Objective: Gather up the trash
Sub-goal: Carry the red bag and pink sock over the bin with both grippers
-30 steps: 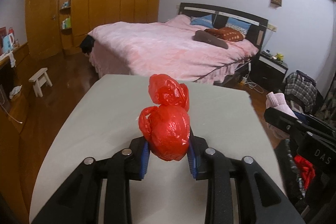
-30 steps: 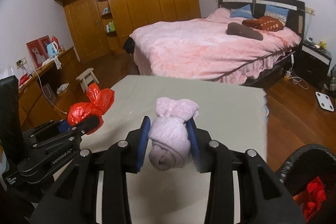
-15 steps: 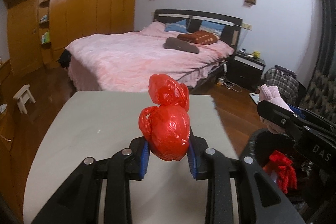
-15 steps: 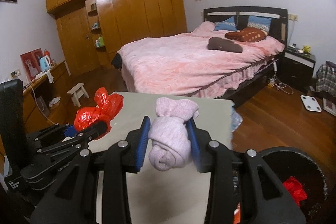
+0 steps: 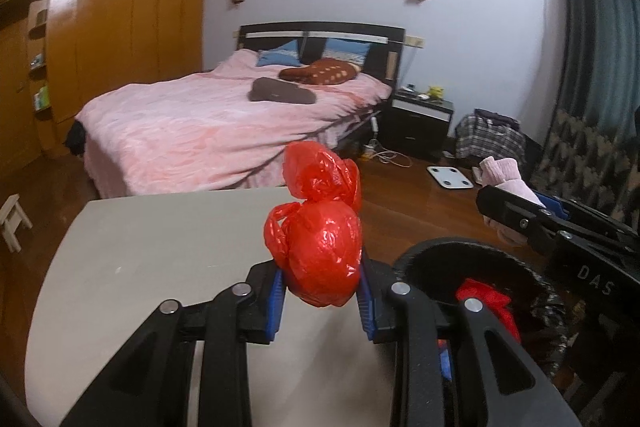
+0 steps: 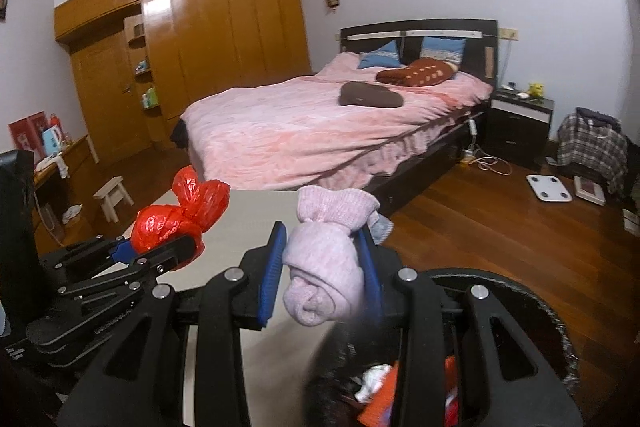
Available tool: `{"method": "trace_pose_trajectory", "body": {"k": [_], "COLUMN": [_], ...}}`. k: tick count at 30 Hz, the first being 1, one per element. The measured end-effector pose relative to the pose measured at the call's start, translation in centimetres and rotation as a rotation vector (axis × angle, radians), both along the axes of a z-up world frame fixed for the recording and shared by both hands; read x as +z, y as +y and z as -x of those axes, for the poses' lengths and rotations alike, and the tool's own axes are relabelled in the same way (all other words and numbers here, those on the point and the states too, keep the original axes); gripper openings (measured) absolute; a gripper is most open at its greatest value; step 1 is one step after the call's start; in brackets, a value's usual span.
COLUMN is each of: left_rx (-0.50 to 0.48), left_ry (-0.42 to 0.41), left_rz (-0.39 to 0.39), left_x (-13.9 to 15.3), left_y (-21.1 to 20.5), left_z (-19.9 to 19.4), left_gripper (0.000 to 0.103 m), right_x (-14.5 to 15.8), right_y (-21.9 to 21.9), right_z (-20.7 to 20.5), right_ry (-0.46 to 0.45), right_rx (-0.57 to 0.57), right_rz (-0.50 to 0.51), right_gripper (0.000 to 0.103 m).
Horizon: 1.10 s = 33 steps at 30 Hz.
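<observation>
**Left wrist view: both grippers loaded at the table edge by the bin**

Left wrist view shows your left gripper (image 5: 322, 301) clamped on a knotted red plastic bag (image 5: 320, 255); its blue pads (image 5: 277, 297) press on both sides of the lower bulge, and the upper twist stands free above the fingers. You hold the bag in the air over the near right part of the grey table (image 5: 140, 259), close to the table's right edge.

Your right gripper (image 6: 322, 271) is clamped on a rolled pink sock (image 6: 326, 267). The roll sits between the blue pads, with the cuff flaring out above them. In the right wrist view, the sock hangs above the table's near right corner, just beside the rim of the black trash bin (image 6: 532, 303).

The bin stands on the wooden floor (image 6: 480, 223) against the table's right side. Red plastic and some white scraps lie inside it. In the left wrist view, your right gripper reaches in from the right above the bin's far rim.

Beyond the table stands a bed with a pink cover (image 5: 208, 131). A white scale (image 5: 450, 178) lies on the floor to the right of it.
</observation>
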<state>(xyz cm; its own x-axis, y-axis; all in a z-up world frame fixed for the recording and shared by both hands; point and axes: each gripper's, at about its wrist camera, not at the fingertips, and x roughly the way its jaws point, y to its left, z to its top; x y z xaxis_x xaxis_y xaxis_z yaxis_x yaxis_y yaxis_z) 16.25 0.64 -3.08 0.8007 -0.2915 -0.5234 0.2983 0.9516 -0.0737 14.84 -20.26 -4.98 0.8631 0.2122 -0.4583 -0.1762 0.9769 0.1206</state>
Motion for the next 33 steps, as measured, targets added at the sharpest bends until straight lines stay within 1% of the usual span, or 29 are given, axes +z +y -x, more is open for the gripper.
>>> {"method": "trace_pose_trajectory", "body": {"k": [6,16,26,33], "left_rx": [-0.061,-0.159,-0.242,-0.279], "left_ry": [-0.006,-0.004,0.02,0.034], "left_rz": [0.001,0.004,0.003,-0.001], "left_x": [0.2,0.1,-1.2,-2.1], "left_y": [-2.8,-7.3,-11.3,-13.1], "left_z": [0.8,1.3,1.9,2.0], "left_gripper": [0.03,0.03,0.03,0.03], "right_x": [0.0,-0.4,-1.5,-2.5], "right_y": [-3.0,-6.2,-9.9,-11.8], "right_z": [1.1,2.6,4.1,4.4], "right_ry": [-0.006,-0.004,0.026,0.048], "right_rx": [-0.058,-0.133,-0.222,-0.262], "right_rz": [0.004,0.017,0.024,0.026], "right_gripper": [0.034,0.035,0.035,0.035]}}
